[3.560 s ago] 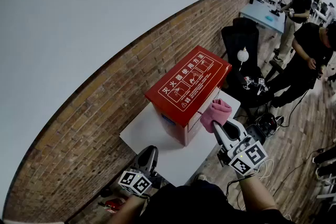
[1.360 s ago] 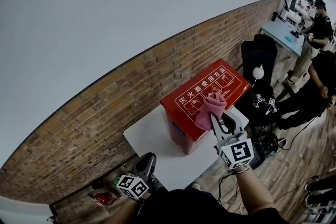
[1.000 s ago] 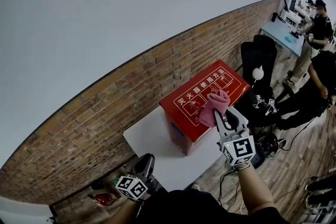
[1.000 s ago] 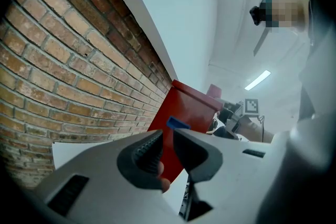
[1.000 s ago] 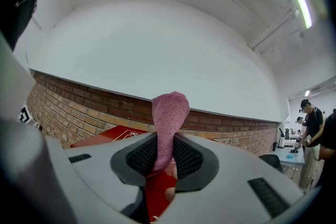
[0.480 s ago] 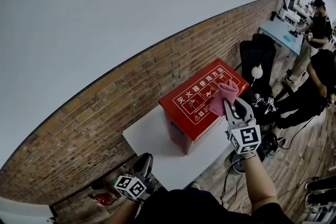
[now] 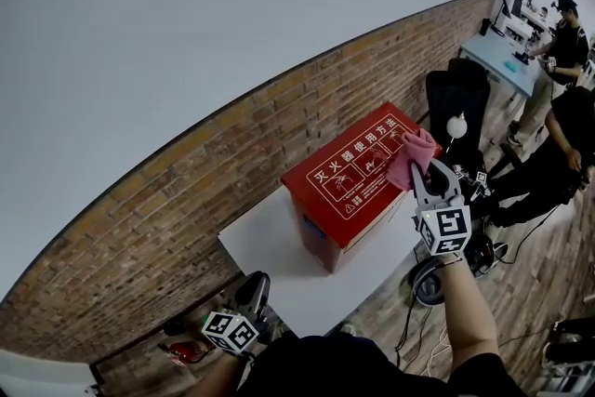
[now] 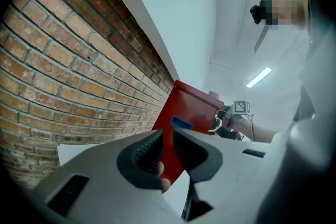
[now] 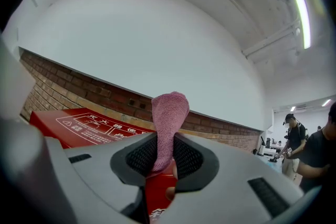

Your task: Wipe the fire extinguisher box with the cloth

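The red fire extinguisher box [image 7: 353, 174] stands on a white table [image 7: 270, 248] against the brick wall, white print on its lid. My right gripper [image 7: 421, 172] is shut on a pink cloth [image 7: 413, 156], which sits at the lid's right end. In the right gripper view the cloth [image 9: 169, 113] sticks up between the jaws of the right gripper [image 9: 164, 153], above the box lid [image 9: 86, 126]. My left gripper [image 7: 261, 282] hangs low by the table's near edge. In its own view the left gripper [image 8: 168, 138] holds nothing, its jaws almost together, facing the box [image 8: 182, 113].
A brick wall [image 7: 186, 191] runs behind the table. To the right of the box are a black chair [image 7: 456, 93] and a small white lamp [image 7: 456, 125]. People stand by a blue table [image 7: 507, 60] at the far right. Cables lie on the wooden floor.
My right gripper has slid the pink cloth along the box lid from its middle toward its right end. The left gripper has stayed low by the table edge.
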Motion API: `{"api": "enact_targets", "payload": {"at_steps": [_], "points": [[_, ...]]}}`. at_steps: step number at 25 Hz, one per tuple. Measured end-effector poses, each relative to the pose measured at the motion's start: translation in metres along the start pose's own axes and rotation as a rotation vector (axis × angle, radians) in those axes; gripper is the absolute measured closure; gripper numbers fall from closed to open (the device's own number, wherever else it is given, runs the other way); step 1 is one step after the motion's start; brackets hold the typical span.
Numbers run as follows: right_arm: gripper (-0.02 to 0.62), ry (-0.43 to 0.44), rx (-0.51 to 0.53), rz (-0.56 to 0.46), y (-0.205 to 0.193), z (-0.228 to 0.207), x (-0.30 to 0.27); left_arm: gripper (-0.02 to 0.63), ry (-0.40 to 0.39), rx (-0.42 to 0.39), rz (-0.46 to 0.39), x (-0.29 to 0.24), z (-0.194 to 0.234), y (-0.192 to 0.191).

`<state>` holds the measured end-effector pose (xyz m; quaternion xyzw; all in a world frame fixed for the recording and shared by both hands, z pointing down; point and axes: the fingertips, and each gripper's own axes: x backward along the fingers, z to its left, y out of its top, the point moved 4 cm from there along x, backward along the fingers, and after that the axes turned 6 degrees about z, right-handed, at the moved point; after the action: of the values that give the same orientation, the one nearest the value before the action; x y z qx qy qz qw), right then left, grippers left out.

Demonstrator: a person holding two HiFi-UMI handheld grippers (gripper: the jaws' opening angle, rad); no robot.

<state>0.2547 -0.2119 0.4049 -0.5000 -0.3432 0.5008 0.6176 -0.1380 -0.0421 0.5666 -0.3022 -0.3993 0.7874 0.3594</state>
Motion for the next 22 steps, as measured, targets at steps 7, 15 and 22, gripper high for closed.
{"api": "enact_targets", "payload": {"at_steps": [7, 15, 22], "points": [[0.506, -0.047, 0.014, 0.024, -0.007, -0.028, -0.008, 0.528, 0.013, 0.005, 0.003, 0.002, 0.002, -0.002], [0.506, -0.085, 0.032, 0.051, -0.013, -0.055, -0.02, 0.528, 0.019, 0.009, 0.001, 0.002, 0.003, -0.005], [0.506, -0.114, 0.056, 0.086, -0.015, -0.077, -0.033, 0.528, 0.027, 0.018, 0.0, 0.002, 0.005, -0.006]]}}
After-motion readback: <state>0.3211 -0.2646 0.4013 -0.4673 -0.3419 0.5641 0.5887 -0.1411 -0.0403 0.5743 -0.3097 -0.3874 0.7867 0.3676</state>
